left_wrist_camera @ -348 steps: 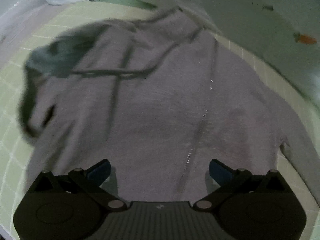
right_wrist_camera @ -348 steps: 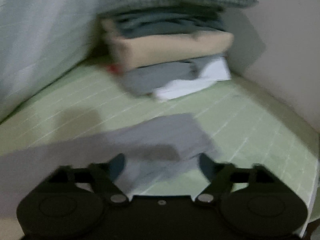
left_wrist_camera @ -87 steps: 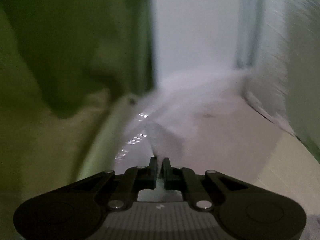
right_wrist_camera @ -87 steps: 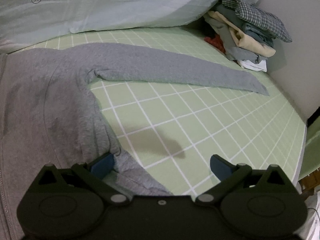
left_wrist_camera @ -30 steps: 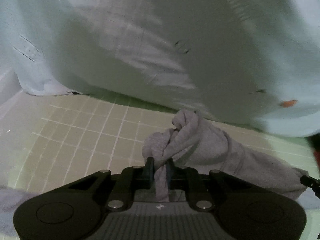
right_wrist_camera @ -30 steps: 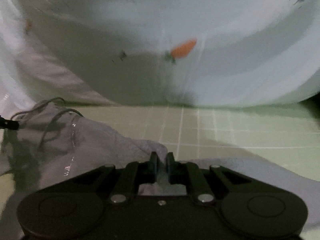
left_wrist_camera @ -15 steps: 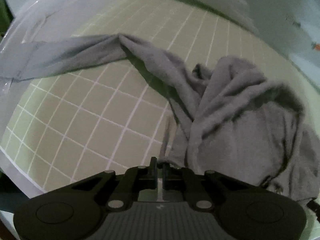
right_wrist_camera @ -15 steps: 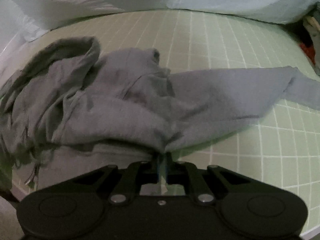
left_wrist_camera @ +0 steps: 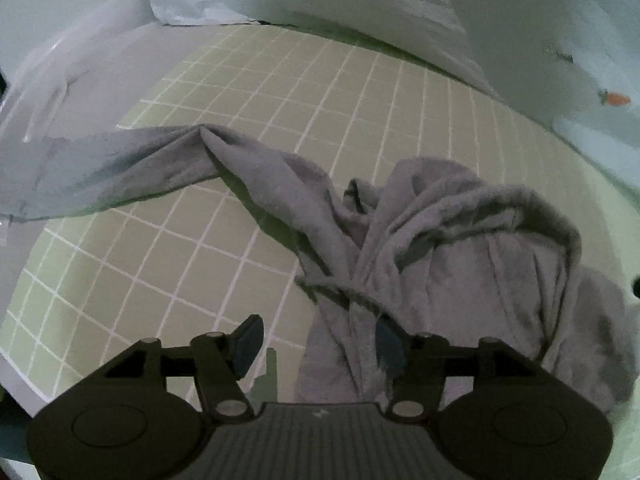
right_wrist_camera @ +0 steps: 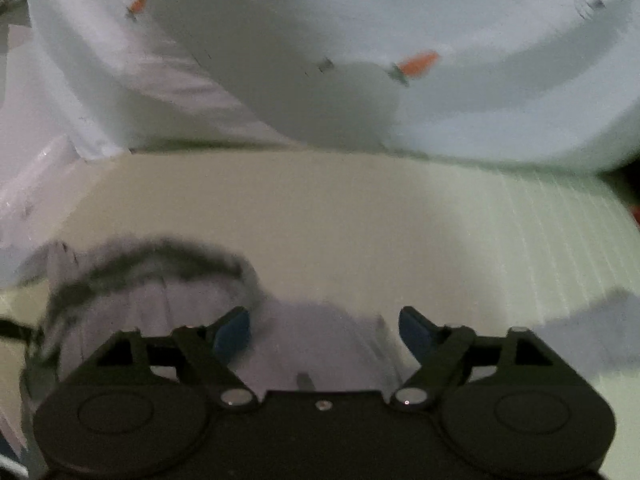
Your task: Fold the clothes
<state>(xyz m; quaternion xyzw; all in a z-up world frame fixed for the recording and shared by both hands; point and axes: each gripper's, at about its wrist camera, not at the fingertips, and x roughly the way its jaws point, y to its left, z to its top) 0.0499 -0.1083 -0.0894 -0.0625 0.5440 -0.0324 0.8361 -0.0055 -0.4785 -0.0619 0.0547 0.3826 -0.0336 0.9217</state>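
A grey hoodie lies bunched on the green checked sheet, its hood up at the right and one sleeve trailing to the left. My left gripper hangs over the hoodie's near edge with its jaws opening; cloth lies loose between them and brushes the right fingertip, which does not press on it. The right wrist view is blurred. There my right gripper has its jaws opening wide above the grey hoodie, gripping nothing.
A pale blue quilt with carrot prints is heaped along the far side of the bed, also the quilt in the right wrist view. White bedding lies at the far left. The sheet's near edge drops off at lower left.
Both grippers were shut on hoodie cloth half a second ago and have let go. The right gripper has swung up and away, so its view now faces the quilt.
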